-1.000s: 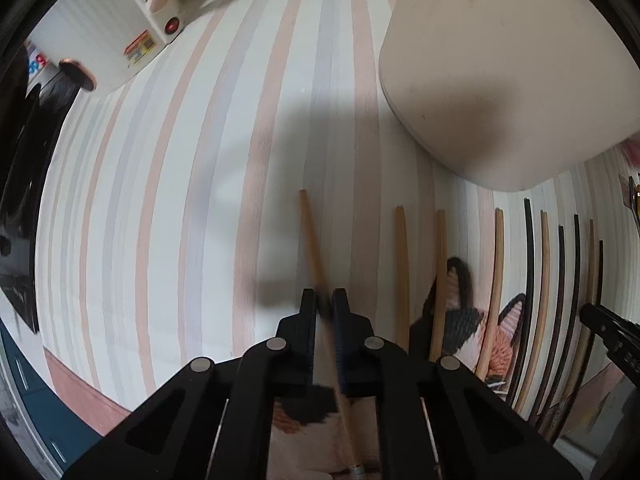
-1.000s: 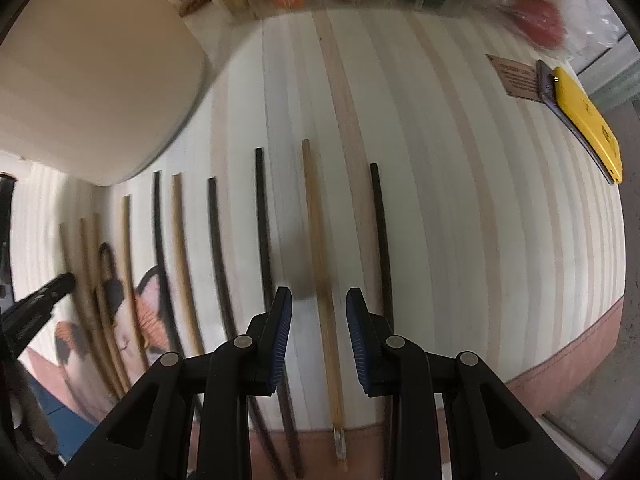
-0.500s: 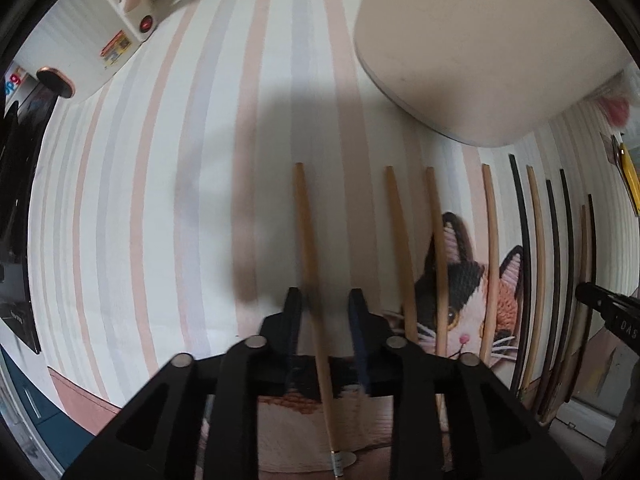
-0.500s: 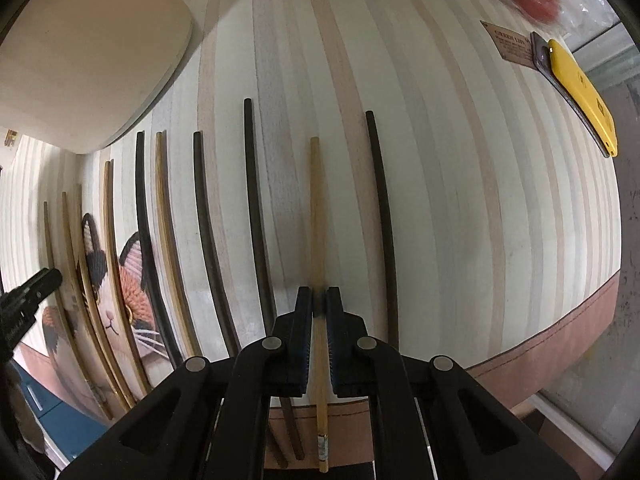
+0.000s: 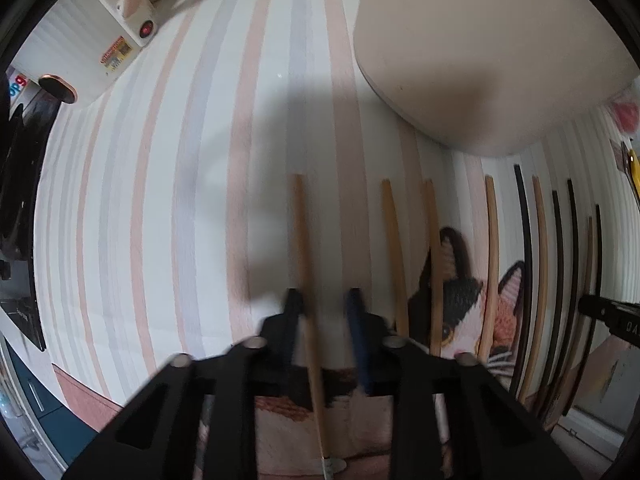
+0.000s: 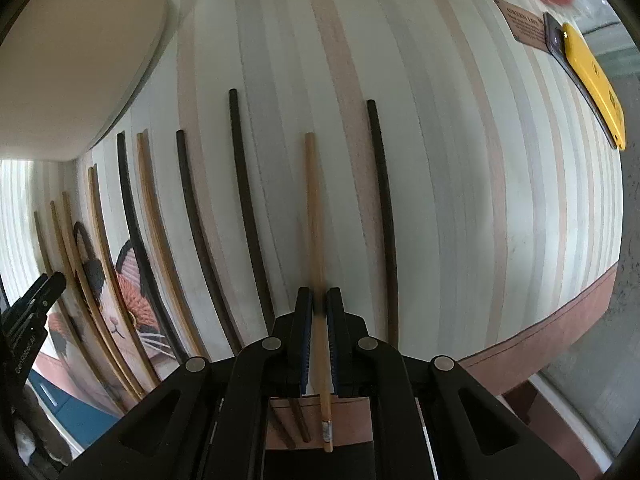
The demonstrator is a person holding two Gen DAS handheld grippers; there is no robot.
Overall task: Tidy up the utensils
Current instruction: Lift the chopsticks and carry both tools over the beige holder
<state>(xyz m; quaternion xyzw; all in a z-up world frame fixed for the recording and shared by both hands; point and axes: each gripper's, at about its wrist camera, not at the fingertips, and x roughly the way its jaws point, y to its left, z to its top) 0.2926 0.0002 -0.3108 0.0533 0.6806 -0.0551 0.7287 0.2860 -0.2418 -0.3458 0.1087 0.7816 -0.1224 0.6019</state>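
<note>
The left gripper points straight down at the desk, which has a cloth with pink, grey and white stripes. Its jaws are closing. A light wooden chopstick lies between them, running toward 12 o'clock. It sits close to the left jaw, and there is a gap to the other jaw, so the jaws do not squeeze it yet. The picture is a bit blurry here. More wooden chopsticks lie in a row toward 3 o'clock, some over a cat picture. A big white round thing sits at 1 o'clock.

The right gripper is clenched on a second light chopstick. This one also points toward 12 o'clock, and its back end sticks out at 6 o'clock below the jaws. A dark chopstick lies just beside it on the 3 o'clock side. Another dark chopstick lies on the 9 o'clock side, with more dark and light ones past it. A yellow flat thing lies at 2 o'clock by the desk edge.
</note>
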